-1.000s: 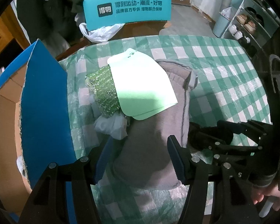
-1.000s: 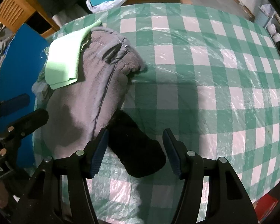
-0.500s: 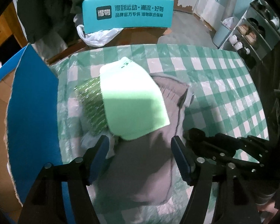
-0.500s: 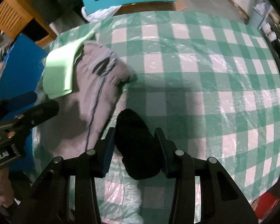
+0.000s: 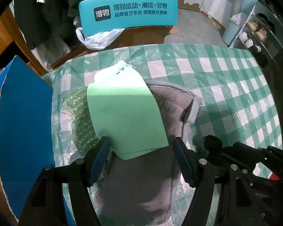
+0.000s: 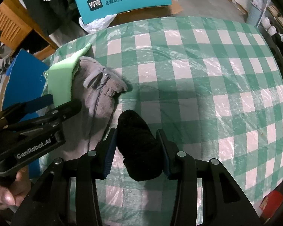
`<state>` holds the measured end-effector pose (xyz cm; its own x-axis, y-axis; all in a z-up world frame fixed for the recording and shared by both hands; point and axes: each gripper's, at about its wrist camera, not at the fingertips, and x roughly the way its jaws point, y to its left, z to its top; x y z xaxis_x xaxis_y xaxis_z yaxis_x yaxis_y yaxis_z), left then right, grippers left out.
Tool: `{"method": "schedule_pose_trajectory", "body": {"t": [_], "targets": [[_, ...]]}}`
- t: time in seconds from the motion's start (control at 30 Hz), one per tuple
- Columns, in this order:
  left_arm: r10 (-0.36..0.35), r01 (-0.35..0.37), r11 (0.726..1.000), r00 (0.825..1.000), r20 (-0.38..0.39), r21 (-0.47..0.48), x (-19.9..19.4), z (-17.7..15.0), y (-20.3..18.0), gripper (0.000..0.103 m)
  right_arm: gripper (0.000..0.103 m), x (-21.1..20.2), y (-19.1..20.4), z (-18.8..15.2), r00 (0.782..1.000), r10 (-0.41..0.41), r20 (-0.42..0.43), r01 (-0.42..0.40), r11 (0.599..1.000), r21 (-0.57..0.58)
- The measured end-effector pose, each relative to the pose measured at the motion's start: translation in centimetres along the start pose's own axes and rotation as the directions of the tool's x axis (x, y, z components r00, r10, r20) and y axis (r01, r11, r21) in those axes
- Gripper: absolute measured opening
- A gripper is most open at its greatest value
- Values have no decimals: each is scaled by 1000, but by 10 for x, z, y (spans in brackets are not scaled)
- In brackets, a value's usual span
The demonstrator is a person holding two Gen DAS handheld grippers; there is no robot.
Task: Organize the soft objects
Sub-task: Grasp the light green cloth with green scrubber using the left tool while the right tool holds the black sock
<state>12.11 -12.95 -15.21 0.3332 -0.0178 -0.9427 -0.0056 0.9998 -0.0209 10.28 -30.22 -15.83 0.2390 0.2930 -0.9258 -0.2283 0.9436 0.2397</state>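
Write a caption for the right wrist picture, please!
The right gripper squeezes a black sock beside a grey fleece garment on the green checked tablecloth.

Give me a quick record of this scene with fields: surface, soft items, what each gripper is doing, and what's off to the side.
surface: table under a green checked cloth
soft items: grey fleece garment; light green foam sheet lying on it; green glittery piece beside the foam; black sock
left gripper: jaws wide, straddling the foam's near edge, not pressing it
right gripper: shut on the black sock, jaws just closed in
side: blue box flap left of the table; teal chair back beyond it
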Motion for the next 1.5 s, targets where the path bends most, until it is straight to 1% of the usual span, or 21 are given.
{"method": "schedule_pose_trajectory", "body": {"t": [0.17,0.27,0.3,0.33,0.37,0.4,0.43,0.47,0.53,0.63,0.83,1.0,1.2,1.43,1.5], "targets": [[-6,6,1000,1000,10,2,4,4,-2,70,41,0,1,1,1000,5,1,-5,1000,3],[-26,26,1000,1000,18,-2,5,6,0,70,41,0,1,2,1000,6,2,-6,1000,5],[-35,35,999,999,20,-8,5,6,2,67,41,0,1,2,1000,7,2,-7,1000,4],[-45,46,999,999,24,-18,5,5,4,58,41,0,1,2,1000,7,2,-7,1000,4],[-53,54,998,998,21,-28,6,5,6,53,41,0,1,2,1000,6,1,-6,1000,5],[-59,59,998,998,15,-34,6,5,7,45,41,0,1,2,1000,7,1,-7,1000,6],[-80,80,996,997,8,-41,7,5,10,39,41,0,2,3,1000,6,0,-6,1000,6],[-90,90,995,996,7,-46,7,5,11,38,41,1,2,3,1000,5,0,-5,1000,5],[-102,103,993,995,10,-57,6,6,14,29,41,0,3,3,1000,6,1,-6,1000,2],[-133,134,989,991,15,-69,2,5,18,22,41,0,5,4,1000,6,3,-6,1000,-3],[-152,155,986,988,39,-66,-8,3,21,17,41,-2,8,5,1000,4,8,-4,1000,-9],[-182,184,980,983,39,-73,-14,2,25,17,41,-5,11,5,1000,6,15,-6,1000,-13],[-199,200,978,980,15,-65,-15,-2,27,20,41,-5,12,5,1000,8,15,-7,1000,-17],[-232,231,972,972,-27,-40,-10,-13,20,19,41,-7,16,5,1000,8,20,-8,1000,-25],[-225,224,974,974,-24,-27,-12,-17,18,19,41,-9,17,6,1000,10,28,-9,1000,-23]]}}
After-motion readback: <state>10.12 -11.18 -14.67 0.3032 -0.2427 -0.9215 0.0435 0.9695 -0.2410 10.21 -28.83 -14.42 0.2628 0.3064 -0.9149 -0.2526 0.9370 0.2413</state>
